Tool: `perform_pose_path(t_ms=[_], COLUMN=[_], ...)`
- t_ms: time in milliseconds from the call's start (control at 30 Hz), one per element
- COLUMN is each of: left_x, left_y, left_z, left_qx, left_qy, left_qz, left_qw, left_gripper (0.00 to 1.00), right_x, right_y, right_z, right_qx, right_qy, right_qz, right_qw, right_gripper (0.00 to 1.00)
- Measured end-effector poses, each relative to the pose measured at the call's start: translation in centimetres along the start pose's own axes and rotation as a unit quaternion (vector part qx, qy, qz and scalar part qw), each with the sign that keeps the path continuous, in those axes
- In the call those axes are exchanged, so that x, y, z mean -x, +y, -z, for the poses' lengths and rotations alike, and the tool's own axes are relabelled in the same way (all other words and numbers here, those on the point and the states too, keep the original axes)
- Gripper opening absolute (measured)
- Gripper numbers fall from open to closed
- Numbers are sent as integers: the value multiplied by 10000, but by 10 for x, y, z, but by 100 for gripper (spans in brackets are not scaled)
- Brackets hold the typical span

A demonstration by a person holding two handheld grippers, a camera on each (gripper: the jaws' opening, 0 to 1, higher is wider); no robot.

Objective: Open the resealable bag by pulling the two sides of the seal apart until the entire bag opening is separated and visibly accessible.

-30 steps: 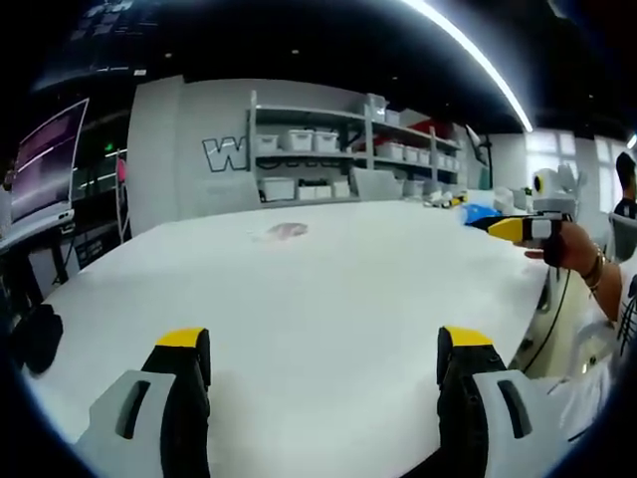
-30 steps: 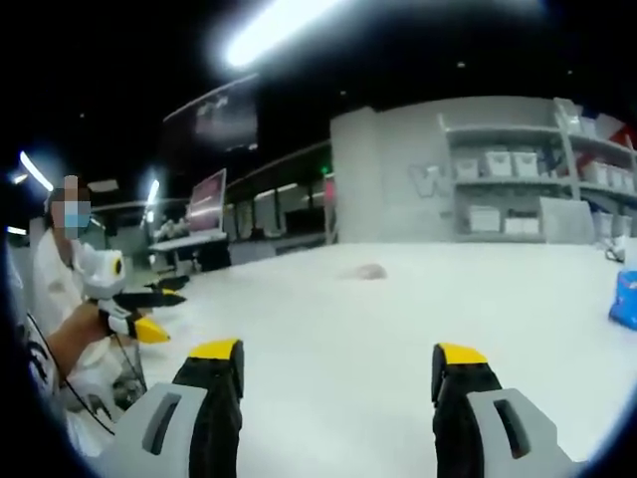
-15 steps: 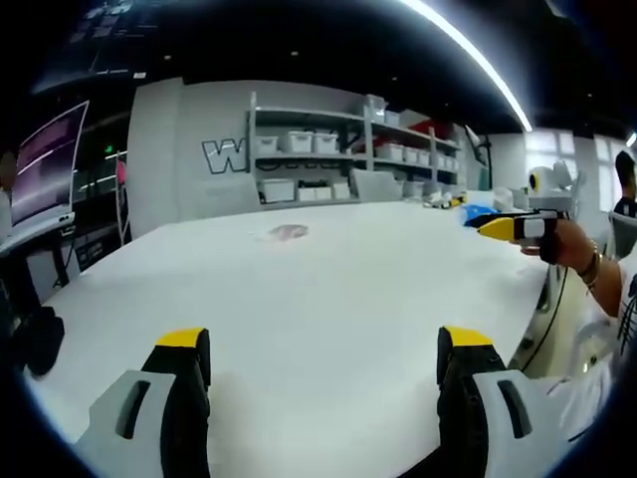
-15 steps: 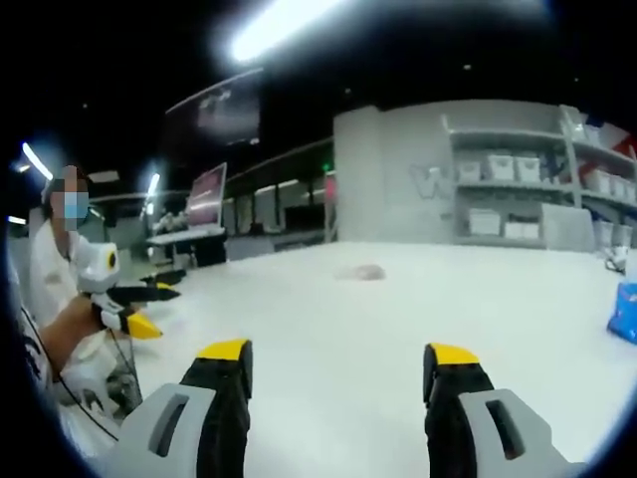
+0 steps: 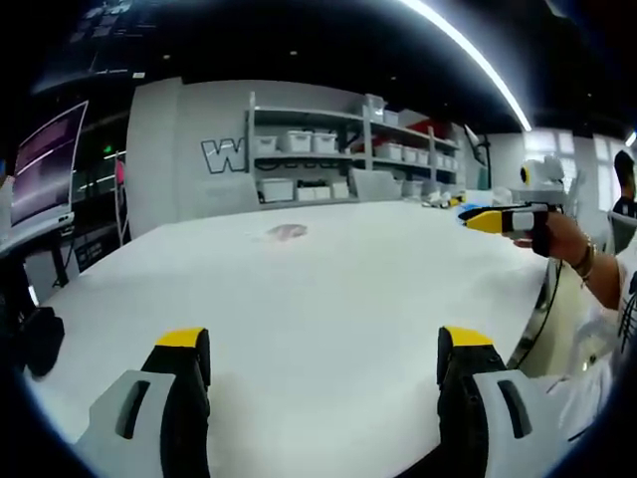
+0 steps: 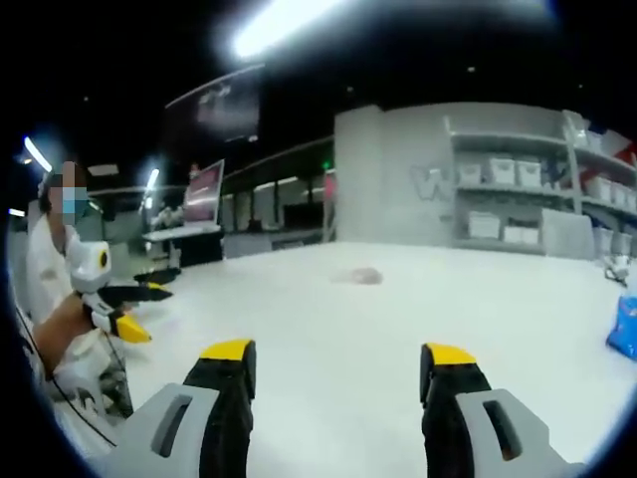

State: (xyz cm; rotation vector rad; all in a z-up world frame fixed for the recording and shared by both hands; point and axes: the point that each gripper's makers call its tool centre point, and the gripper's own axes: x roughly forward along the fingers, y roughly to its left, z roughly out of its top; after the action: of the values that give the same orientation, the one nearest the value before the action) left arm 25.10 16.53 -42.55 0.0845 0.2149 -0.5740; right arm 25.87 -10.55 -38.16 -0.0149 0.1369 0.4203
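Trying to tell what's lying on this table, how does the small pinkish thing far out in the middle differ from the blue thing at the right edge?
The pinkish thing is pale, flat and low, out on the bare middle of the table; the blue thing is bright, stands taller, and sits at the view's right edge, partly cut off. Both lie beyond the open right gripper, untouched, too blurred to identify.

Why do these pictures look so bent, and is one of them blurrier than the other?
Left gripper view: fisheye bends the white table and ceiling light strip; shelves fairly sharp. Right gripper view: softer, the ceiling light blown out into glare, the small bag on the table a smudge.
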Motion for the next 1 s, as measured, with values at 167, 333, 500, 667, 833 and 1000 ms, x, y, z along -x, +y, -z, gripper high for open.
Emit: perform_pose_path(t_ms=[167, 333, 500, 667, 833, 1000], left_x=[0, -1, -1, -1, 0, 0], left_y=[0, 2, 3, 2, 2, 0], left_z=[1, 2, 2, 2, 1, 0], left_qx=[3, 18, 22, 21, 26, 19], left_qy=[19, 18, 24, 22, 19, 8], left_qz=[19, 6, -3, 6, 5, 12], left_qw=[10000, 10000, 10000, 10000, 10000, 10000], left_gripper=[93, 93, 93, 93, 93, 93], right_x=[-9, -15, -21, -26, -32, -35], right_y=[-1, -2, -2, -5, -6, -6], right_z=[0, 2, 2, 0, -1, 0], right_qx=[51, 32, 26, 67, 23, 36], right_qy=[39, 105, 159, 168, 180, 203], right_qz=[-10, -50, -80, -68, -91, -103], right_qw=[10000, 9999, 9998, 9998, 9998, 9997], right_gripper=[65, 64, 63, 63, 62, 61])
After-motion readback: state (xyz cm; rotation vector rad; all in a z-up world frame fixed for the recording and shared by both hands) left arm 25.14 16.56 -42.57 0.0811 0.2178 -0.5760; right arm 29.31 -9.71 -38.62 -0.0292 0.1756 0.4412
